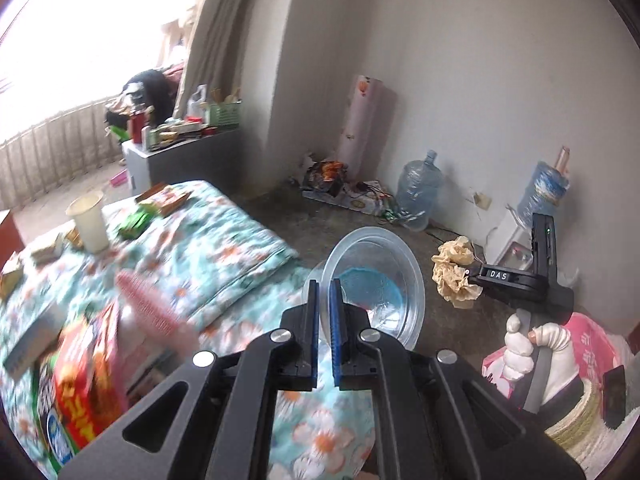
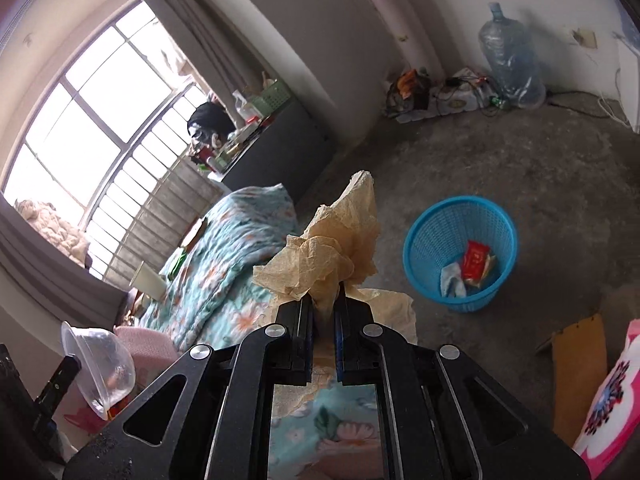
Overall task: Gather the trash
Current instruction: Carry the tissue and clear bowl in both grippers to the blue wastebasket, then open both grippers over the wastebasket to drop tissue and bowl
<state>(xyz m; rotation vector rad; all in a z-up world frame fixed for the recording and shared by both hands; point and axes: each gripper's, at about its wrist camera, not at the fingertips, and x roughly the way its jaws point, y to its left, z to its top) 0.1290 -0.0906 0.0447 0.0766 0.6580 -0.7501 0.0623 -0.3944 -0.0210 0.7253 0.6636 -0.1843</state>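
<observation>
Above the bed's flowered quilt (image 1: 224, 240), the left gripper (image 1: 324, 304) is clamping a clear plastic bowl (image 1: 376, 280); the right gripper (image 2: 324, 312) is pinching crumpled beige paper (image 2: 332, 248). A blue mesh basket (image 2: 460, 220) is standing on the floor, right of the paper, nearer the right hand.

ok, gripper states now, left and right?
Left gripper: shut on the rim of the clear bowl.
Right gripper: shut on the crumpled paper.

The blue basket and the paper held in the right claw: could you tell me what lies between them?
Only bare concrete floor separates the crumpled paper from the blue basket, as the right wrist view shows.
</observation>
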